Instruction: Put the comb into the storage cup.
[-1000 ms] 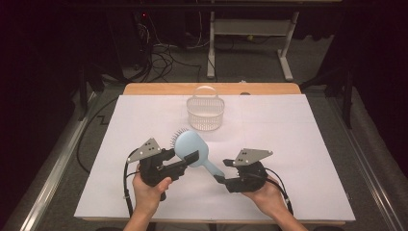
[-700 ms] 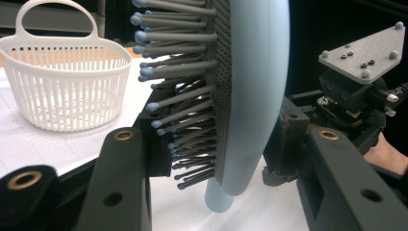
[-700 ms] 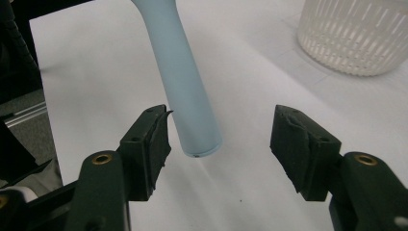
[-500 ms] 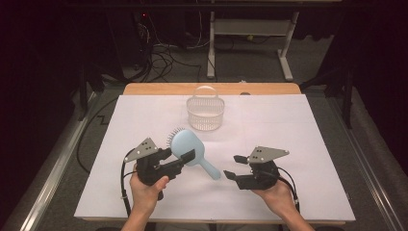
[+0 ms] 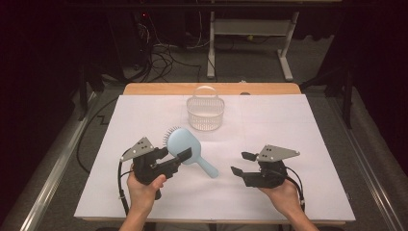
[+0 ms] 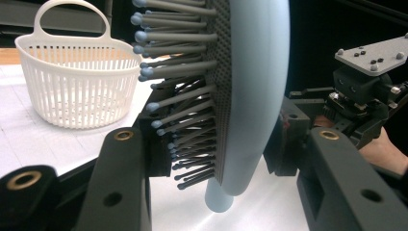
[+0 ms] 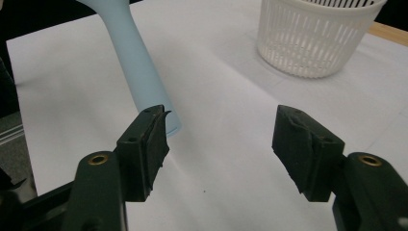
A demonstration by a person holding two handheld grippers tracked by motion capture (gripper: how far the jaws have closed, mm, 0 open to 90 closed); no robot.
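Observation:
A light blue hairbrush (image 5: 183,140) is held just above the white table cover, its handle (image 5: 207,167) pointing toward the front right. My left gripper (image 5: 180,156) is shut on the brush head (image 6: 255,72), one pad among the bristles (image 6: 178,101) and one on the smooth back. To the right of the handle end, my right gripper (image 5: 242,162) stands open with nothing between its fingers. In the right gripper view, the handle (image 7: 130,53) lies ahead and left of those open jaws (image 7: 221,134). A white slotted basket (image 5: 206,113) stands at the back centre.
White paper (image 5: 298,125) covers the wooden table (image 5: 269,88). The basket (image 6: 77,82) (image 7: 312,38) is empty and has an upright handle. The right gripper (image 6: 365,91) and its hand appear beyond the brush in the left gripper view. Dark floor, cables and a desk frame lie behind.
My right gripper has drawn away to the right from the brush handle's end, its jaws empty. The left gripper and the brush have stayed put.

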